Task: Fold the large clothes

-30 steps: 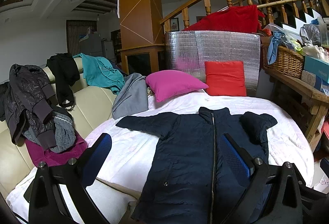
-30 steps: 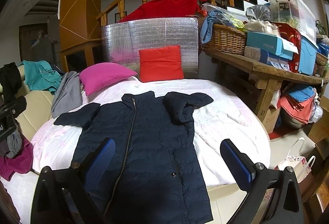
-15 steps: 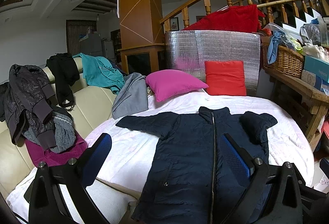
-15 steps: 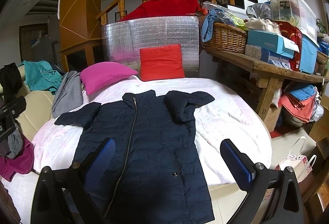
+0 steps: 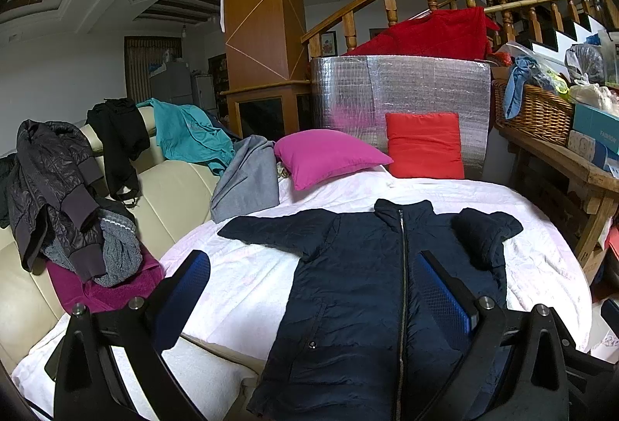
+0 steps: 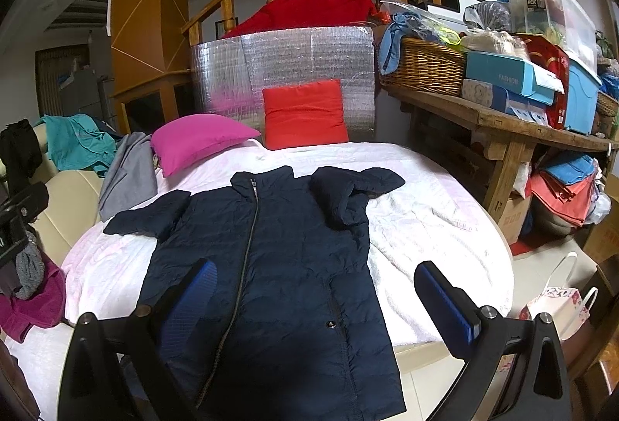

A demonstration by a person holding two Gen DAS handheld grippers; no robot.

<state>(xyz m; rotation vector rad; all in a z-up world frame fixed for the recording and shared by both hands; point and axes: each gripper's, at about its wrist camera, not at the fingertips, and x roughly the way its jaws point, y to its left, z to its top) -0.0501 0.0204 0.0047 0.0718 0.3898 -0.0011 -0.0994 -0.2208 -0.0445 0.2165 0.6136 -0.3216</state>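
A dark navy zip jacket (image 5: pixel 359 289) (image 6: pixel 271 266) lies flat, front up, on the white sheet of a round bed (image 5: pixel 251 278) (image 6: pixel 425 235). Its left sleeve (image 5: pixel 278 231) is stretched out sideways; its right sleeve (image 5: pixel 483 231) (image 6: pixel 348 193) is folded in over the shoulder. My left gripper (image 5: pixel 313 289) is open and empty, above the jacket's lower left side. My right gripper (image 6: pixel 313 289) is open and empty, above the jacket's lower right part and hem. Neither gripper touches the cloth.
A magenta pillow (image 5: pixel 329 154) and a red cushion (image 5: pixel 423 144) sit at the bed's far end. A cream sofa (image 5: pixel 170 196) at left carries several clothes. A wooden bench (image 6: pixel 503 119) with a basket and boxes stands at right.
Almost nothing has changed. The right wrist view shifts very slightly; the jacket and both grippers stay as they were.
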